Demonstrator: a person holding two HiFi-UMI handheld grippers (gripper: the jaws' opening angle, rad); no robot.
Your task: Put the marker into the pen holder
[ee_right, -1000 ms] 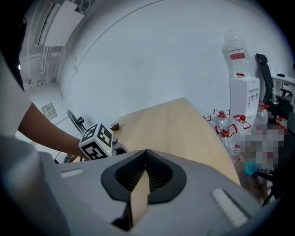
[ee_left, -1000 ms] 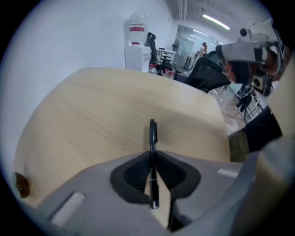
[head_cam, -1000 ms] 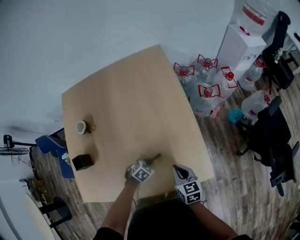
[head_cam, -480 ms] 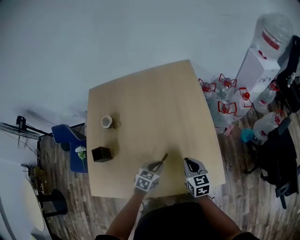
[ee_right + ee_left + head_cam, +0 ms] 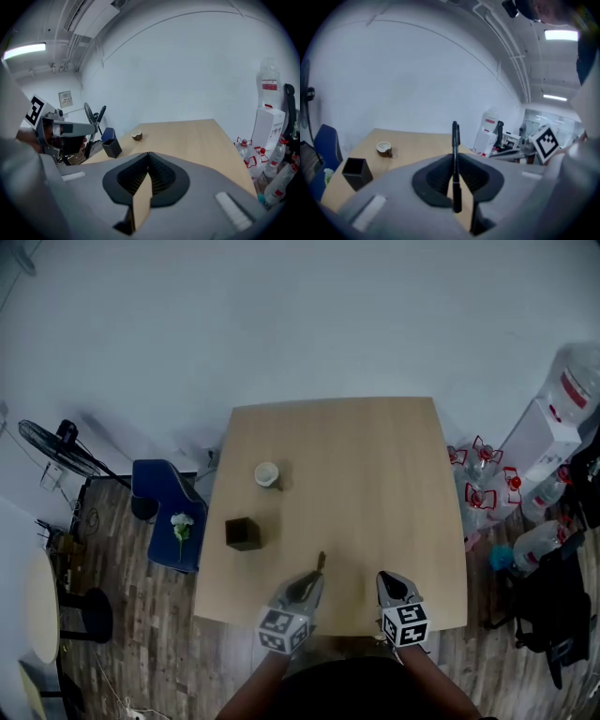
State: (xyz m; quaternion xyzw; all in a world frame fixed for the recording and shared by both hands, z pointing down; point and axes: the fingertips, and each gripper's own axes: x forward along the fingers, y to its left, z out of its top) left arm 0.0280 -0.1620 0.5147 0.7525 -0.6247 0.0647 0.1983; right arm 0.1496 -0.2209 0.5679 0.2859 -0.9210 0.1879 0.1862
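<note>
The black marker [image 5: 320, 562] is clamped in the left gripper [image 5: 309, 578], above the near edge of the wooden table [image 5: 375, 474]. In the head view its long axis runs away from the person toward about 12 to 1 o'clock, with only the far end poking out past the jaw tips. The rest is covered by the gripper body.

In the left gripper view the marker [image 5: 455, 157] stands straight up toward 12 o'clock between the jaws of the left gripper [image 5: 455, 174], which are pinched tight on its middle. The upper end rises clear above the jaws and the lower end hangs below the grip. I cannot tell which end carries the tip.

The right gripper [image 5: 387, 577] sits just beside the left one, at its 3 o'clock, also over the near table edge. In its own view the right gripper [image 5: 148, 156] has its jaws pressed together with nothing between them.

The pen holder [image 5: 243, 533], a black square box with an open top, stands on the table at about 10 o'clock from the left gripper, well apart from the marker. It shows low at the left in the left gripper view [image 5: 356, 172], and its inside is too dark to see into.

A small round cup [image 5: 267, 474] sits beyond the holder at 12 o'clock. A blue chair [image 5: 159, 498] stands off the table at 9 o'clock, and water bottles [image 5: 483, 486] cluster at 3 o'clock. The person's arms are cut off by the bottom edge.
</note>
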